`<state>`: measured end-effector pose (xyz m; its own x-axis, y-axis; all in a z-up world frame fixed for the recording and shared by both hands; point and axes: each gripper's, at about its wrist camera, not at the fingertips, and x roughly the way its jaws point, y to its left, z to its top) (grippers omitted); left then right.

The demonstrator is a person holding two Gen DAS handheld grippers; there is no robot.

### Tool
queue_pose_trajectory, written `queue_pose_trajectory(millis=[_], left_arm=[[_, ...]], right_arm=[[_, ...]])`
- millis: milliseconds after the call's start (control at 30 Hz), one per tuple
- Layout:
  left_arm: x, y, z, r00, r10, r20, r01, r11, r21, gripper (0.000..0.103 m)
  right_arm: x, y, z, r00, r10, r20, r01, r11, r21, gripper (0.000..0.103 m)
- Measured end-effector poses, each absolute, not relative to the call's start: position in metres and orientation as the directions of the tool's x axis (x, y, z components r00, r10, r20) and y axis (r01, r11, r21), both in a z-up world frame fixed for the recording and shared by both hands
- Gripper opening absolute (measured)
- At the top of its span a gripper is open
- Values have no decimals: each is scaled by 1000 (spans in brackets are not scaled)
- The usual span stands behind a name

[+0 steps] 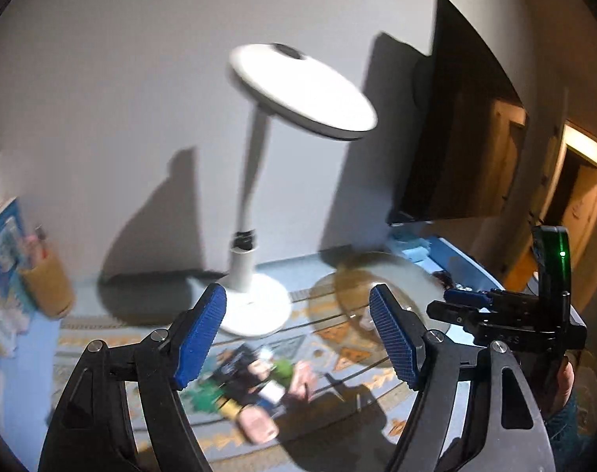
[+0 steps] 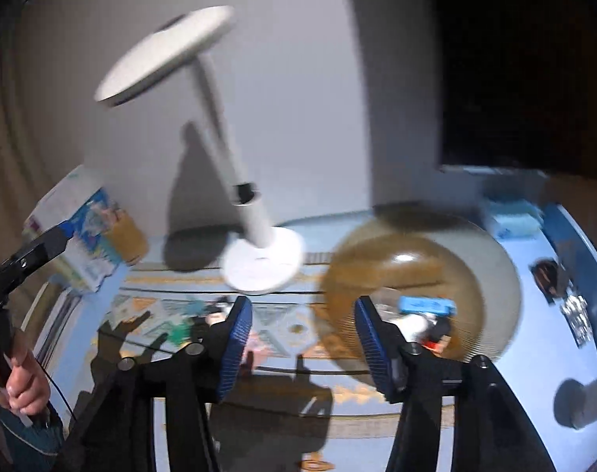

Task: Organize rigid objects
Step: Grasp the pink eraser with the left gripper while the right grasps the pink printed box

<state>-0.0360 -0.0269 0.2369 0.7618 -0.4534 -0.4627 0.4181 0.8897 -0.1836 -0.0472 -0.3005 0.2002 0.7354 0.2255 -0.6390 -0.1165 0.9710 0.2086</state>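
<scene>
Both views are blurred by motion. A heap of small rigid objects (image 1: 255,385) lies on the patterned table top, below and between the open jaws of my left gripper (image 1: 298,338), which is empty and above the table. A brown glass bowl (image 2: 483,271) holds a blue piece (image 2: 426,306) and other small items. My right gripper (image 2: 304,340) is open and empty, above the table just left of the bowl. The bowl also shows in the left wrist view (image 1: 353,279). The right gripper shows at the right of the left wrist view (image 1: 495,314).
A white desk lamp (image 1: 255,306) stands at the back middle, also in the right wrist view (image 2: 263,263). A brown cup (image 1: 48,287) and a colourful box (image 2: 78,228) stand at the left. A blue box (image 2: 512,220) sits at the back right. A dark screen (image 1: 455,118) hangs on the wall.
</scene>
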Motion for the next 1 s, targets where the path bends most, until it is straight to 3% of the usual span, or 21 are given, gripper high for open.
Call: queue_pose_trajectory(millis=[267, 500, 667, 900, 1000], left_arm=[[-34, 12, 150, 723, -336, -604, 271, 942, -200, 74], [-11, 1, 47, 573, -279, -771, 214, 959, -188, 74], [-7, -15, 32, 546, -281, -789, 243, 955, -172, 74], [-3, -23, 30, 545, -277, -791, 264, 952, -151, 74], [-3, -25, 29, 546, -280, -790, 272, 951, -149, 74]], right_arm=[[-35, -236, 168, 651, 318, -690, -226, 948, 224, 58], [9, -210, 81, 505, 263, -822, -122, 965, 233, 58], [40, -201, 45, 455, 252, -854, -35, 964, 265, 58], [59, -188, 30, 438, 148, -887, -3, 987, 163, 58], [50, -204, 28, 426, 169, -889, 19, 981, 195, 58]])
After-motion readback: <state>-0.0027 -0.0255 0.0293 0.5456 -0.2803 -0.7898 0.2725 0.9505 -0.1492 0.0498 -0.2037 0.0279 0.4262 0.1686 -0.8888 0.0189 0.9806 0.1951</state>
